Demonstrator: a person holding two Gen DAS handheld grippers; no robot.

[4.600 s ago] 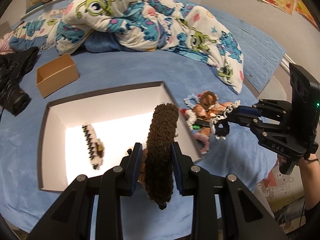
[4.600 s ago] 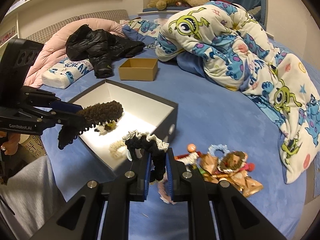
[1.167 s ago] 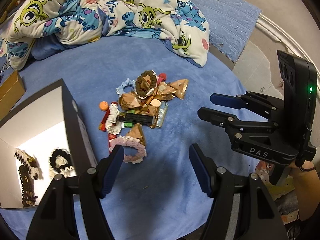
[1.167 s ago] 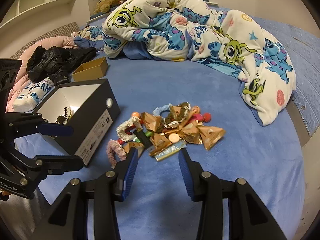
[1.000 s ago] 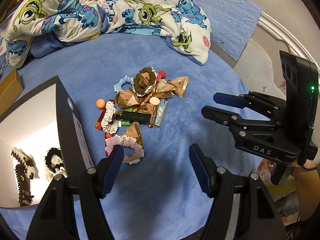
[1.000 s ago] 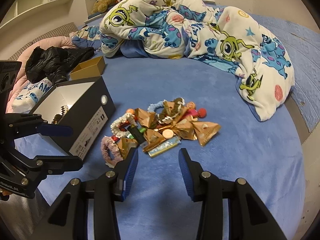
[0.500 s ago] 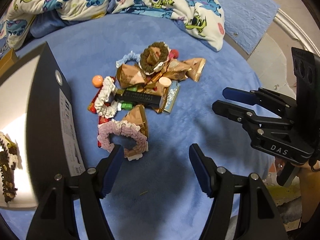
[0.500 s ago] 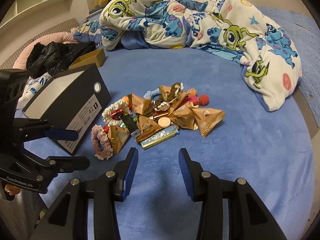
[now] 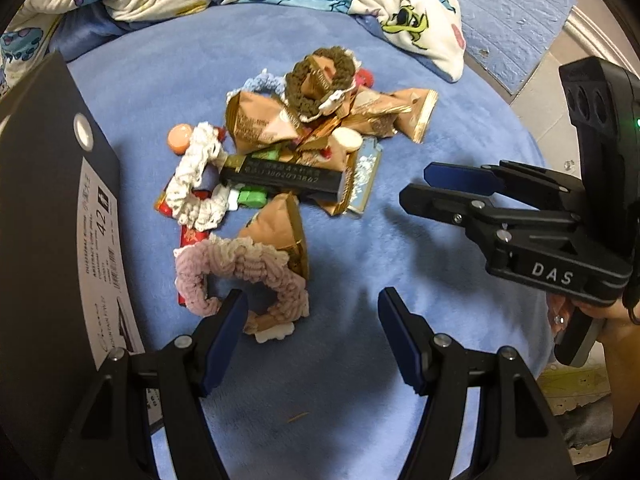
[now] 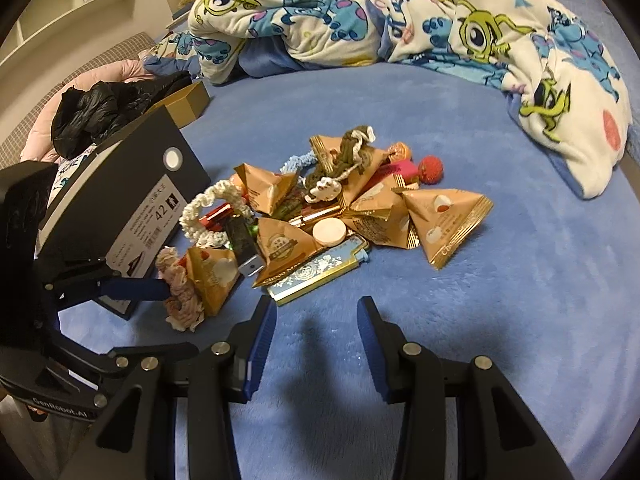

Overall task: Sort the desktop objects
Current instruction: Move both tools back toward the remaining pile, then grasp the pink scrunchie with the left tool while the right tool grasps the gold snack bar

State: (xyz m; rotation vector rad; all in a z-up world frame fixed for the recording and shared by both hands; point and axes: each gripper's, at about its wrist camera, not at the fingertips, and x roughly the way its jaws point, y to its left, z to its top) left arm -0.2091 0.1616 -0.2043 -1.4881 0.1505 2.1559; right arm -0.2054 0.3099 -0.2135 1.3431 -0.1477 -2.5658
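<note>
Gold foil and crocheted yarn make up the heap (image 9: 296, 168) of small things lying on a blue plush bedspread (image 9: 400, 240), just beside the dark end wall of a black shoebox (image 9: 52, 216). Triangular gold snack packets (image 10: 444, 220) dominate the heap; among them lie a brown knitted scrunchie (image 9: 320, 80), a white one (image 9: 196, 180), a pale blue one (image 9: 256, 80), a long black bar with printed digits (image 9: 284, 178), a patterned blue-and-gold lighter (image 10: 320, 272), a round cream tablet (image 10: 329, 233) and a red ball (image 10: 431, 169) on the side of the heap far from the shoebox. A pink scrunchie (image 9: 236, 276) sits at the heap's near edge, close to the shoebox's labelled wall.

The left gripper (image 9: 312, 312) hangs low with jaws wide apart and nothing between the pads, one finger beside the pink scrunchie; whether it touches cannot be told. The right gripper (image 10: 316, 320) stands moderately apart, empty, over bare bedspread on the side of the heap away from the shoebox.

The shoebox's inside is out of sight from both cameras. Beyond the shoebox lie a small tan cardboard box (image 10: 188, 100), its contents unseen, and a crumpled black jacket (image 10: 104, 108). A cartoon-print duvet (image 10: 400, 12) is bunched farther back. Items beneath the packets are largely buried.
</note>
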